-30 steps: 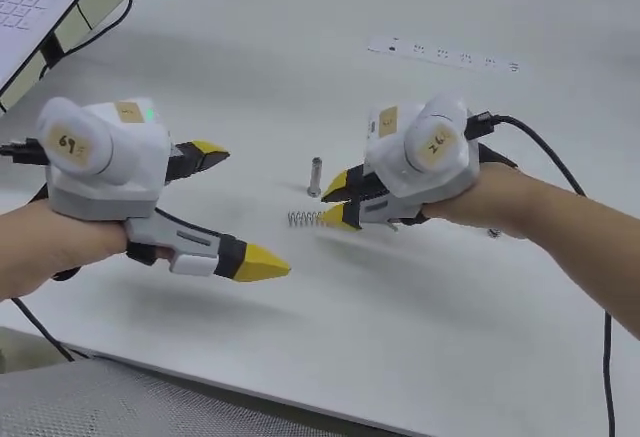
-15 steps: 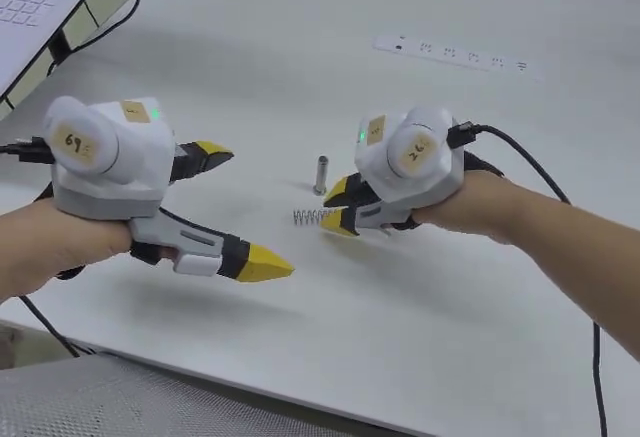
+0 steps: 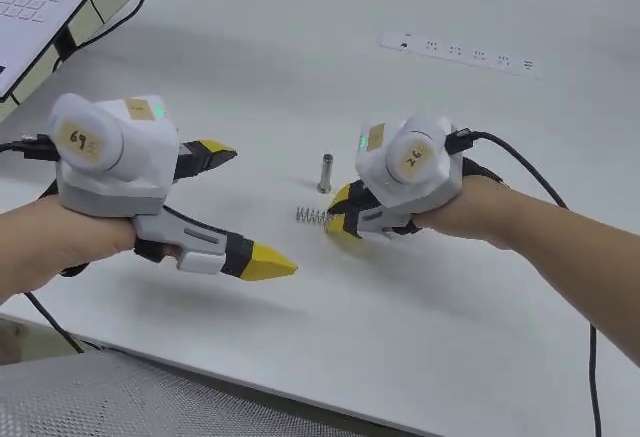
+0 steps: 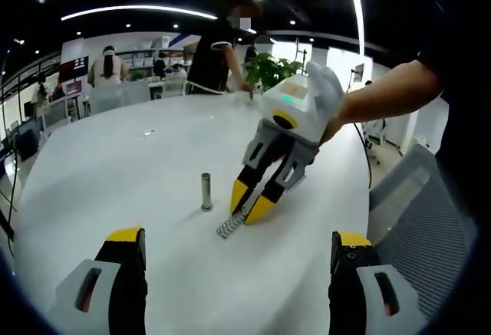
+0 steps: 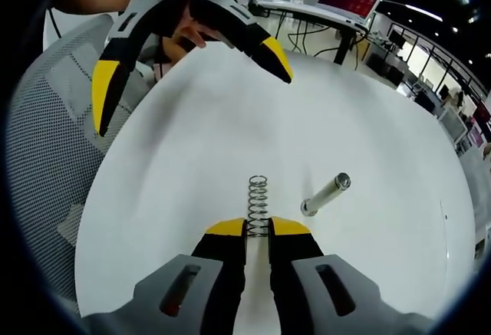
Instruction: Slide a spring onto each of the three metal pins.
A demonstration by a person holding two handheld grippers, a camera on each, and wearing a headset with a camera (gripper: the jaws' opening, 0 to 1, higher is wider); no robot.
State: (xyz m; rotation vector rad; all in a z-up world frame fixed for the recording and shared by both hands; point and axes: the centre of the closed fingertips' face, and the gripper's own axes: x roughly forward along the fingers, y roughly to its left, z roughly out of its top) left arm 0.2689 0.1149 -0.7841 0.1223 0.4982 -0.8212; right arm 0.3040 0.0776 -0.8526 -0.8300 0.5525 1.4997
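Where the stickers can be read, the left gripper (image 3: 245,207) carries a handwritten "69" and the right gripper (image 3: 338,215) what looks like "26". The left jaws stand wide open above the table (image 3: 250,57). The right gripper view shows what the head view hides behind the gripper's body: the right jaws nearly closed, pinching the near end of the spring (image 5: 258,193), which lies flat on the table. A pin (image 3: 326,172) stands upright just beside it, not touching.

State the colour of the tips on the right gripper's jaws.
Yellow, on the right gripper, clearest in the right gripper view, pinching the spring.
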